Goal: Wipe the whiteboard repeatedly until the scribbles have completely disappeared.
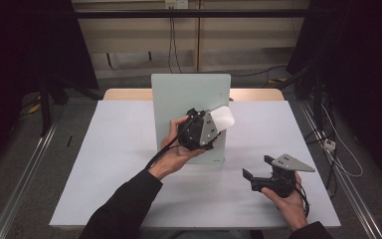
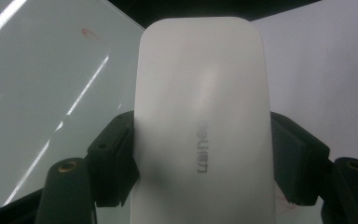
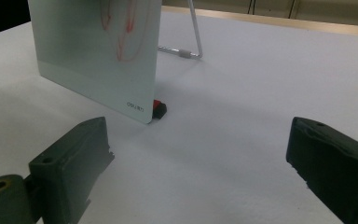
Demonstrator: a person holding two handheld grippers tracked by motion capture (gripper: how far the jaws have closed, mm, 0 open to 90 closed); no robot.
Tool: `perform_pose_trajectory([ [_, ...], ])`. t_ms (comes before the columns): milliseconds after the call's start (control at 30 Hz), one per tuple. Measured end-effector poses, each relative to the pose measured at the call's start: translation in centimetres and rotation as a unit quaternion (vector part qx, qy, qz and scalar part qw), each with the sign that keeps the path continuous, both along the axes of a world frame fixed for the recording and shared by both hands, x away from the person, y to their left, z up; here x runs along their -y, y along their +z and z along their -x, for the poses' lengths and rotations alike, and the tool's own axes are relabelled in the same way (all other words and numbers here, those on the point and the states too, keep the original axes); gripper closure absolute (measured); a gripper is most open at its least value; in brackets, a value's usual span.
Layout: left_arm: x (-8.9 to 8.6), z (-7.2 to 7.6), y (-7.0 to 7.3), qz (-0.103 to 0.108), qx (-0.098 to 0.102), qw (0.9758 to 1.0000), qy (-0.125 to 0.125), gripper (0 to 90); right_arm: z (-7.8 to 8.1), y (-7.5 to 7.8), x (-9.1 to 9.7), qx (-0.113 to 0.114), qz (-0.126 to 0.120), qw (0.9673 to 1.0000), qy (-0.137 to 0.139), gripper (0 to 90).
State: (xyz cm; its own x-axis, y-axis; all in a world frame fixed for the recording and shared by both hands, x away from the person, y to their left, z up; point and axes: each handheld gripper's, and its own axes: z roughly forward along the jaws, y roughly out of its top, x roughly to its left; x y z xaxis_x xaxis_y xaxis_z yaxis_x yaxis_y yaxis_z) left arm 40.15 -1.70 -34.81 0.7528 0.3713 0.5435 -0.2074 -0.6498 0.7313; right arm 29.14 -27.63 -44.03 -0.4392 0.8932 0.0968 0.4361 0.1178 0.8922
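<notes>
1. On the white table (image 1: 109, 164), a pale glass board (image 1: 179, 94) stood upright near the far edge, propped from behind by a thin wire stand (image 3: 193, 35).
2. Against the front of that board, the left gripper (image 1: 214, 122) was raised in the person's left hand (image 1: 176, 149), its jaws pinching a white eraser (image 1: 224, 118).
3. From the left gripper view, the eraser (image 2: 200, 121) sat lengthwise between the two black jaws, which pressed on its long sides; small grey lettering ran along its face.
4. The eraser lay at or just in front of the board's right part, close to its right edge; whether it touched the glass could not be told.
5. Red pen marks (image 3: 123, 28) showed on the board (image 3: 98, 51) in the right gripper view, and a faint red mark (image 2: 87, 32) showed on the glass in the left gripper view.
6. At the board's lower corner stood a small red and black foot (image 3: 158, 108), just beside a printed label on the glass.
7. Nearer the person, the right gripper (image 1: 258, 167) rested low over the table in the right hand (image 1: 291, 199), well apart from the board.
8. Its jaws were spread wide with nothing between them, only bare table showing in the gap.
</notes>
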Motion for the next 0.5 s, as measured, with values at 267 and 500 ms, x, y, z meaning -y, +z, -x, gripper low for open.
perform_pose_trajectory([
  [267,-0.2,-1.4,3.4,0.016,0.012,0.9997,0.016,31.1,0.1,0.0,0.0,-0.001,-0.001,1.0,0.0,5.6],
  [500,0.0,-1.6,4.2,0.03,0.021,0.9986,0.039,31.1,0.1,0.0,0.0,-0.002,-0.001,1.0,-0.001,5.6],
])
